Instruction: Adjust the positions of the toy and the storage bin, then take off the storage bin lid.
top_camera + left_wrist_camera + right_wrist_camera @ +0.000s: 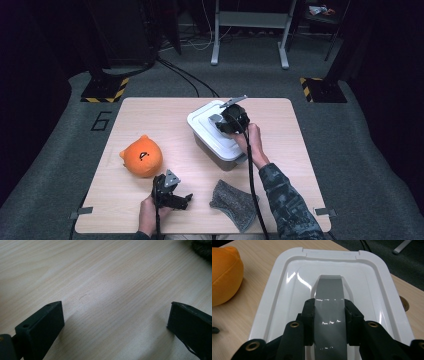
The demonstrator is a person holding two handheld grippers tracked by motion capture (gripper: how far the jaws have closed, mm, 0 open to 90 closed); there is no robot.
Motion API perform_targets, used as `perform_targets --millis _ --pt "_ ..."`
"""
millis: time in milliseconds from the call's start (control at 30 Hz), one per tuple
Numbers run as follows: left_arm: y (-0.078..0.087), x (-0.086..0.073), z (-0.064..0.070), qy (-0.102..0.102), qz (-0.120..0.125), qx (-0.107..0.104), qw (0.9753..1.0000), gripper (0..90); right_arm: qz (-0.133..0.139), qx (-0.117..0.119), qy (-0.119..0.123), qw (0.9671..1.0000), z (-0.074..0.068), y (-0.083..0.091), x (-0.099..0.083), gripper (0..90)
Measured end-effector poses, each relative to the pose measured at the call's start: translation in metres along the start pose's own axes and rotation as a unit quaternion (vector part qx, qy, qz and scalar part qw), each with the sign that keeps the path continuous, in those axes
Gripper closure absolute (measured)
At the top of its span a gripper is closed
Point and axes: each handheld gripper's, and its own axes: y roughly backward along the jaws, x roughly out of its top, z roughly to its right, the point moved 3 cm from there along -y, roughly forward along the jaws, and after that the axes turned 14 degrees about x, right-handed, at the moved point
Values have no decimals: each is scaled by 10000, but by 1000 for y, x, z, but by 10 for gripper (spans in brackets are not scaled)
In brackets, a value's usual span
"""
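Note:
A grey box with a white lid (212,131) stands on the table right of centre. The lid (287,290) has a grey handle (329,312) along its middle. My right gripper (226,120) is on top of the lid, and in the right gripper view its jaws (329,322) are shut on that handle from both sides. My left gripper (186,201) lies low near the front edge, open, with bare wood between its fingers (42,327). An orange plush toy (142,156) sits at the left, just beyond the left gripper.
A grey knitted cloth (234,203) lies near the front edge, right of the left gripper, its corner showing in the left gripper view (202,247). The wooden table (150,115) has free room at its far left. Cables and stand legs lie on the floor beyond.

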Motion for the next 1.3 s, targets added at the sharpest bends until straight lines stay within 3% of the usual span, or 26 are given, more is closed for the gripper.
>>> perform_targets --millis 167,567,600,633,833,1067,1100,1133,1167,1300 --pt "0 0 0 -2 0 1 10000 4 -18 4 125 9999 -1 -4 3 665" --pt "0 0 0 -3 -2 0 10000 4 -16 -33 113 9999 -2 -4 5 664" --pt "0 0 0 0 -2 0 10000 4 17 -37 33 10000 -3 -4 5 663" --pt "0 0 0 -12 0 3 10000 4 18 -36 -41 10000 -4 -3 5 663" --pt "0 0 0 -9 0 2 10000 4 42 -88 138 9999 -2 3 7 664" --pt "0 0 0 -9 0 2 10000 4 75 -151 99 9998 -1 13 7 663" --pt "0 0 0 -9 0 3 10000 4 101 -170 202 9996 1 14 8 663" --pt "0 0 0 6 7 8 10000 4 118 -181 39 9998 -1 16 8 663" --pt "0 0 0 8 8 6 10000 4 102 -182 145 9997 1 18 8 663" --pt "0 0 0 15 3 5 10000 4 226 -228 90 9994 3 26 9 663"
